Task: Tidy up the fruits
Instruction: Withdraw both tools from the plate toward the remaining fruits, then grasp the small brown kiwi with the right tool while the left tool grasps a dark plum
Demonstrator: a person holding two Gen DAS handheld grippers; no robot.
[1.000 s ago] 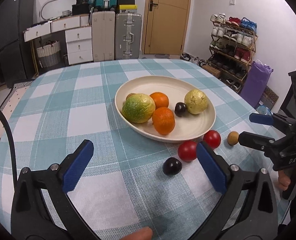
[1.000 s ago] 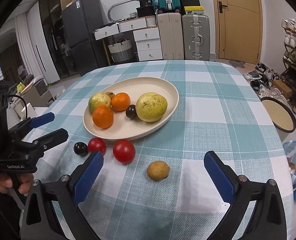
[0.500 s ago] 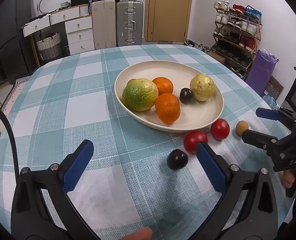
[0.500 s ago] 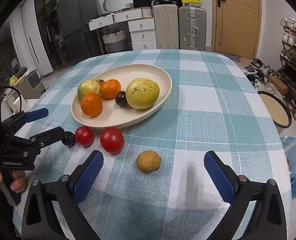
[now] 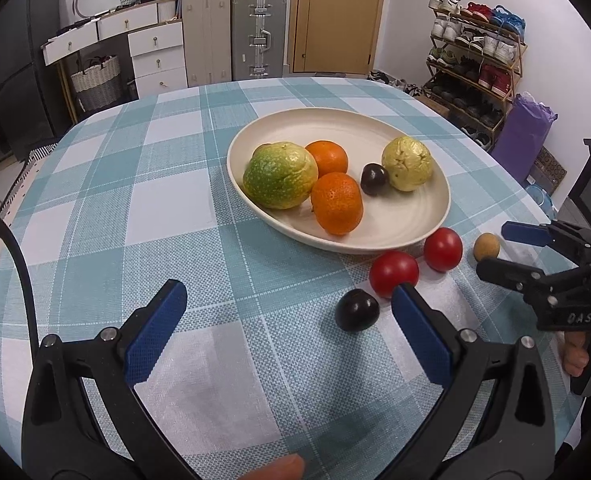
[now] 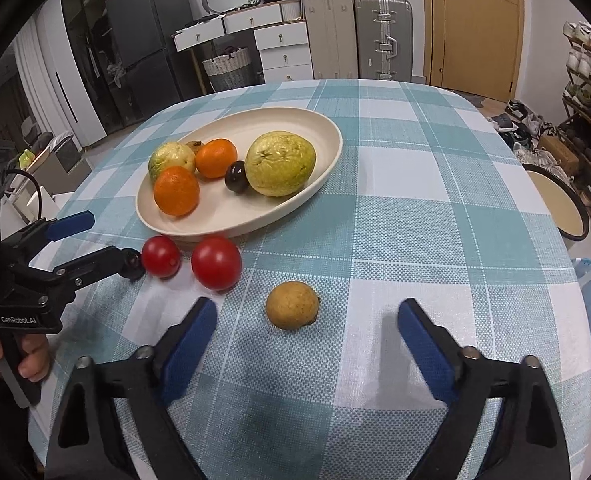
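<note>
Right wrist view: right claw (image 6: 307, 334) points down at the table (image 6: 415, 208), jaws have just been closing but are open, nothing pressed. Brown fruit (image 6: 292, 305) sits just ahead of it, between the pad lines and nearer the left pad, touching neither, so this looks like the lineup for a grab. Two tomatoes (image 6: 216, 263) lie ahead-left of this claw, just outside the plate (image 6: 327, 160) rim, so they probably wait their turn.

Left wrist view: left claw (image 5: 291, 328) is wide, holding nothing. Dark plum (image 5: 356, 310) is just ahead, close inside its right pad, not touching as far as I can tell. Nearer tomato (image 5: 394, 273) sits right beyond that pad tip. Likely a second pick being set up in parallel.

Plate is further ahead of both claws and holds a green citrus (image 5: 280, 176), two oranges (image 5: 336, 203), another plum (image 5: 374, 179) and a yellow guava-like fruit (image 5: 407, 164); that pile suggests it's the collection spot. Four loose fruits are left on the cloth, so I'd judge the job over halfway. Round fruit can roll if a pad nudges it off-centre.
</note>
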